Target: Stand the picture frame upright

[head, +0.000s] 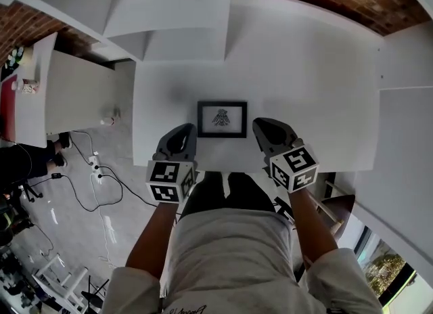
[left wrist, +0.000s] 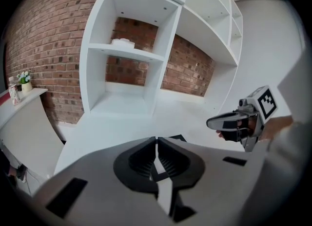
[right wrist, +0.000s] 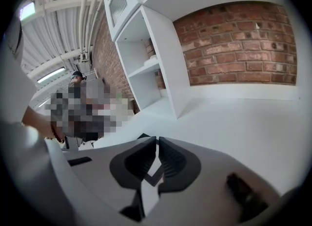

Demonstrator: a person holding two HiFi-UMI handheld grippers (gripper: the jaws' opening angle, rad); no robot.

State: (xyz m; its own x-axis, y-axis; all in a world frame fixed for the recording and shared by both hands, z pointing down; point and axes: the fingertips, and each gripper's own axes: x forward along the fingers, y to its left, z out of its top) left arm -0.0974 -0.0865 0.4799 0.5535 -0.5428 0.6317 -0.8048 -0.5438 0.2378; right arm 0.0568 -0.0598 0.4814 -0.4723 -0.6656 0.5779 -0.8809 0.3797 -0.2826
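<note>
I judge the picture frame [head: 222,118] lies flat on the tabletop [head: 311,89], long axis crosswise. It sits between the left gripper [head: 187,130] and right gripper [head: 262,127], equally near both. Both grippers' fingers [left wrist: 140,161] are closed and empty.

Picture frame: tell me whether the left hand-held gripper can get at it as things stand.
Probably yes. The frame lies flat on the table just beside the left hand-held gripper, with nothing between them; its shut jaws would have to open first.

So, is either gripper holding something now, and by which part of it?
Nothing is held. The left gripper and the right gripper are both shut and empty; the picture frame lies flat on the table between them.
</note>
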